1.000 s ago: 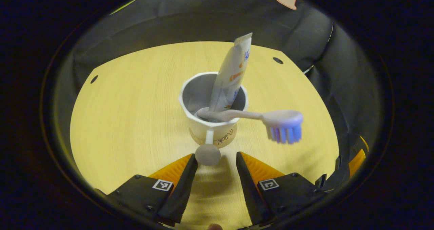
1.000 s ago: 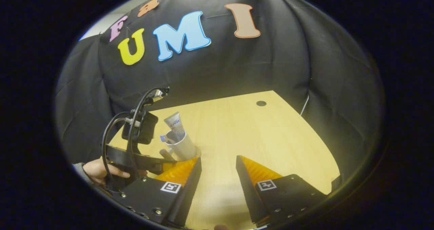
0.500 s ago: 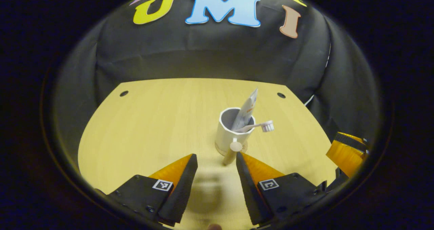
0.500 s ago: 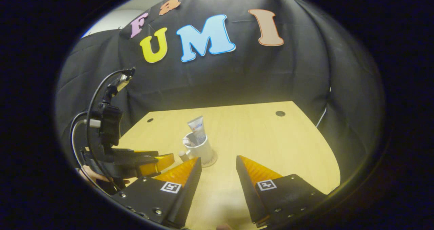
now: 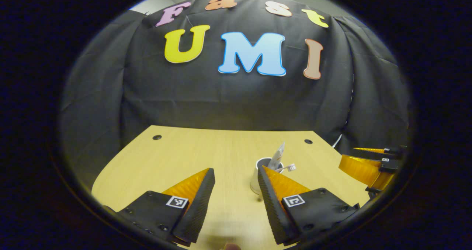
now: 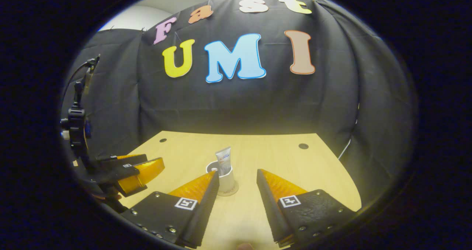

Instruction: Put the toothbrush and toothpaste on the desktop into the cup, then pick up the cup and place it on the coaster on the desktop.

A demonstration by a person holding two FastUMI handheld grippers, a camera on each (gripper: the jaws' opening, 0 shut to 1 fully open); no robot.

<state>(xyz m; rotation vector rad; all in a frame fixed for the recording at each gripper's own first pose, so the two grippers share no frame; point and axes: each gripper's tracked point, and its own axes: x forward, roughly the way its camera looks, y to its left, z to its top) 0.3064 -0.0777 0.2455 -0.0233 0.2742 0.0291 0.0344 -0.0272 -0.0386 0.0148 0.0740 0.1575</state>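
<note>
Across the bottom of both views I have the wooden desktop (image 5: 206,150), with dark round holes near its far corners. On it stands the white cup (image 6: 226,181), upright on the round coaster (image 6: 233,191), which peeks out under its base in my right gripper view. My left gripper (image 5: 233,191) sits with its two fingers spread apart and nothing between them; its right finger overlaps the near side of the cup (image 5: 256,176) in that view. My right gripper (image 6: 238,191) is likewise spread wide and empty, with the cup just beyond its left finger. Off to the side in the right gripper view I see the left gripper (image 6: 127,169) held above the desk edge. Inside the cup the toothpaste tube (image 6: 223,160) stands leaning, crimped end up, and the toothbrush (image 5: 288,166) pokes its bristled head out over the rim.
</note>
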